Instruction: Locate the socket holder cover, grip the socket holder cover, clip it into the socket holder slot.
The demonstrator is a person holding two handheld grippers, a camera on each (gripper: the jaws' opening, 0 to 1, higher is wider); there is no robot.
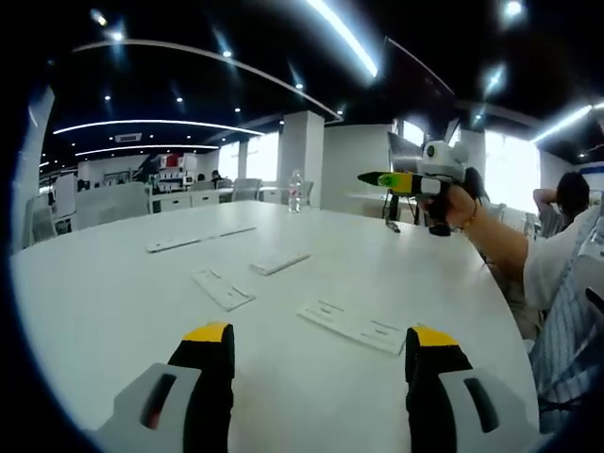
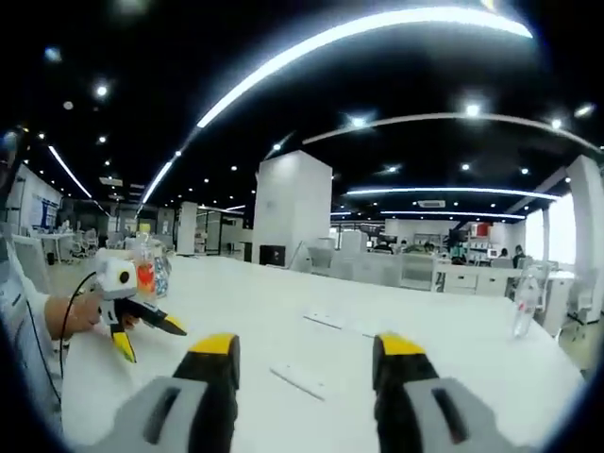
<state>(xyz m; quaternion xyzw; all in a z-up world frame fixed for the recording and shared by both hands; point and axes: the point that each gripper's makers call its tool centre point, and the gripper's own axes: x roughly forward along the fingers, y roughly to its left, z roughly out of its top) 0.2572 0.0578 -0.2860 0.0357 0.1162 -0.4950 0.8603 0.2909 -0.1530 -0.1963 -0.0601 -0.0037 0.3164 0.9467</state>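
In the left gripper view, the left gripper (image 1: 321, 344) hovers over the round white table (image 1: 113, 283), jaws apart and empty. Flat white plastic socket holder covers lie ahead: one (image 1: 353, 327) just beyond its right jaw, another (image 1: 223, 288) beyond its left.

In the right gripper view, the right gripper (image 2: 308, 351) is spread, empty; a white strip (image 2: 300, 381) lies between its tips.
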